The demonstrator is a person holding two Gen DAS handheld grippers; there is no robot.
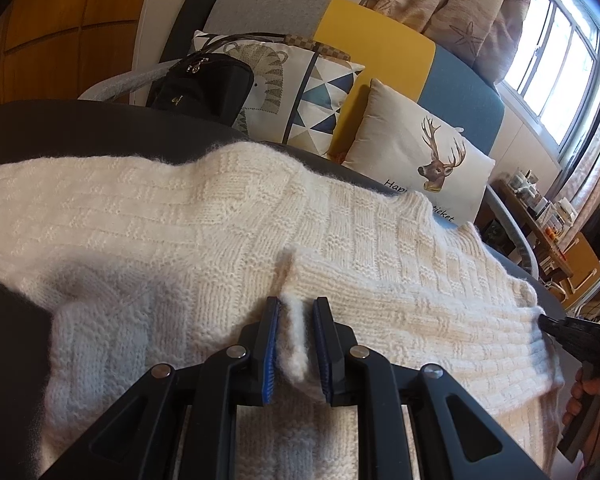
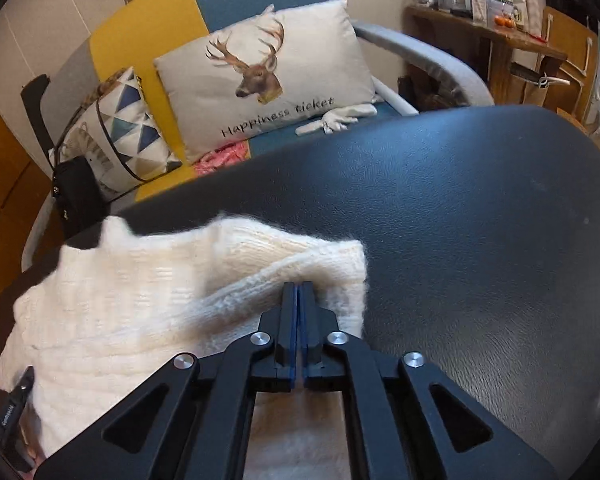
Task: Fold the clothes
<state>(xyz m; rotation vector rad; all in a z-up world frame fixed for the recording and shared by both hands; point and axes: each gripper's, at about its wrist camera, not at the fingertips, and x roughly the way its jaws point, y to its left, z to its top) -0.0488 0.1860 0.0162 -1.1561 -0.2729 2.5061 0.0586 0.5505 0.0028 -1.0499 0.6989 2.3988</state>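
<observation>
Cream knit sweater (image 1: 204,216) spread across the dark desk (image 2: 480,208). Left tongs (image 1: 296,344) clamped on a thick near-edge fold; right tongs (image 2: 299,300) pressed together, pinching its right edge. Risk: thin right pinch slipping free, dropping that corner and skewing the fold.

The deer cushion (image 2: 268,80) reads "Happiness ticket".

One cream knitted sweater (image 1: 204,216) lies on the one dark worktop (image 2: 480,216), with two grippers at it, the left gripper (image 1: 296,308) and the right gripper (image 2: 299,292). Behind, I count two cushions, a deer cushion (image 2: 268,76) and a triangle-patterned cushion (image 2: 120,128). One black bag (image 1: 200,88) sits beside them.
</observation>
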